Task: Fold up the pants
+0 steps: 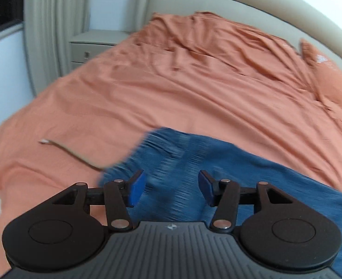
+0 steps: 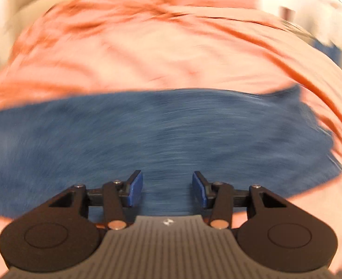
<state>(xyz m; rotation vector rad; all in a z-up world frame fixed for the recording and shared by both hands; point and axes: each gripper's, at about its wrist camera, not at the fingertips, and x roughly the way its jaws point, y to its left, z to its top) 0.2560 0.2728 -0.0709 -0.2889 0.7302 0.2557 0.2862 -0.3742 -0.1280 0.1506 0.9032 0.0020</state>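
At the bottom of each wrist view, the left claw and the right claw stand spread, pinching nothing, above the blue pants, which lie across the middle of the frame on the orange bed. Both views are blurred. A sound grasp probably calls for slowing down, then pinching an edge cleanly. A cord lies at left; the nightstand stands upper left.
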